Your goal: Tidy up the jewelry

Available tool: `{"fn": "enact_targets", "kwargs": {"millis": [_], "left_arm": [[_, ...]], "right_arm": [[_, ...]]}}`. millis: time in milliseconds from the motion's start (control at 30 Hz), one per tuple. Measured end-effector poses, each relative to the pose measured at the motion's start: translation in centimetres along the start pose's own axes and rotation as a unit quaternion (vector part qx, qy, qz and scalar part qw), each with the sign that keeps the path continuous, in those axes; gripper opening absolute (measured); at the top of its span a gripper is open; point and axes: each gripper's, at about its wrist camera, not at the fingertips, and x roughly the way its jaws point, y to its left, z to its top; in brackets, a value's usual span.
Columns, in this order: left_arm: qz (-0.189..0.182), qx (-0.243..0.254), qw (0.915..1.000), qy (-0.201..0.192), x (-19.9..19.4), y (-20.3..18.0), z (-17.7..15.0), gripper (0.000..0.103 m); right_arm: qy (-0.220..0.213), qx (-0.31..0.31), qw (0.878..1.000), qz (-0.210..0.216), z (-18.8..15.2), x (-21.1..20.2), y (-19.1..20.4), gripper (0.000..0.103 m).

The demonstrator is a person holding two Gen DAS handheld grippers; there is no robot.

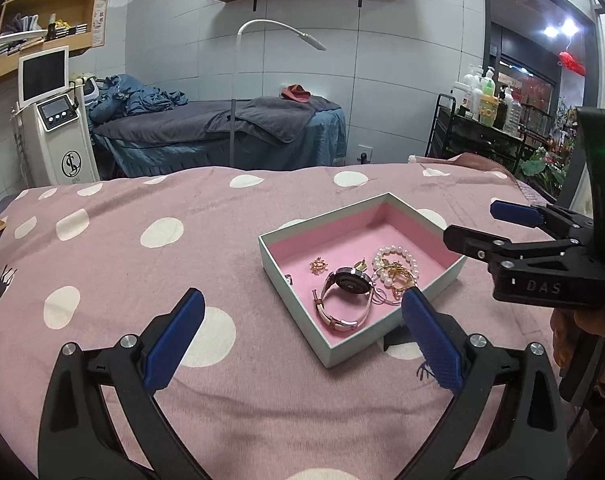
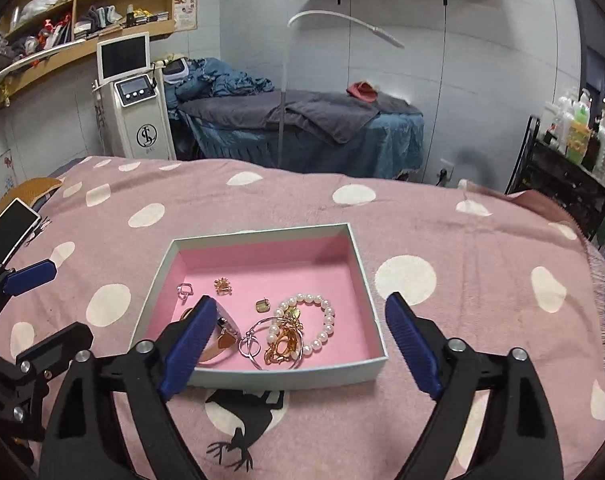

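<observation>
Dotted blanket (image 2: pixel 442 216) — boxed watch (image 2: pixel 222 340) half hidden; left gripper (image 1: pixel 302 338), right gripper (image 2: pixel 298 344) agape, empty.

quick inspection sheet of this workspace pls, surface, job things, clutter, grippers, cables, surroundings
surface: pink polka-dot blanket, fairly flat
job's things: open pink-lined box holding watch, pearl bracelet, gold pieces, small brooch, silver ring
clutter: phone at the blanket's edge
grippers: left hand-held gripper open, empty; right hand-held gripper open, empty
cables: nothing seen
surroundings: treatment bed, white machine, shelves, bottle cart
</observation>
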Motion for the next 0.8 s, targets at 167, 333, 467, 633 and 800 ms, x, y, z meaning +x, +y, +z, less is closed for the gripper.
{"fn": "enact_targets", "kwargs": {"millis": [167,333,467,633,800], "left_arm": [[0.003,0.0,0.9997,-0.026,-3.8,-0.7,-1.5,0.097],[0.003,0.001,0.9992,-0.04,-6.7,-1.6,-2.9,0.097],[0.004,0.0,0.999,-0.045,-8.5,-2.3,-4.2,0.097],[0.009,-0.004,0.9986,-0.052,-10.7,-3.1,-6.1,0.097],[0.008,-0.022,0.9984,-0.052,-12.8,-3.8,-8.2,0.097]], "right_arm": [[-0.027,-0.016,0.999,0.01,-1.7,-4.9,0.7,0.093],[-0.039,-0.021,0.999,0.007,-3.9,-8.6,1.2,0.096],[-0.044,-0.016,0.999,0.007,-5.4,-10.8,1.3,0.096],[-0.058,-0.011,0.998,0.0,-7.5,-13.6,1.5,0.096],[-0.084,-0.012,0.996,-0.015,-10.0,-16.7,2.1,0.096]]}}
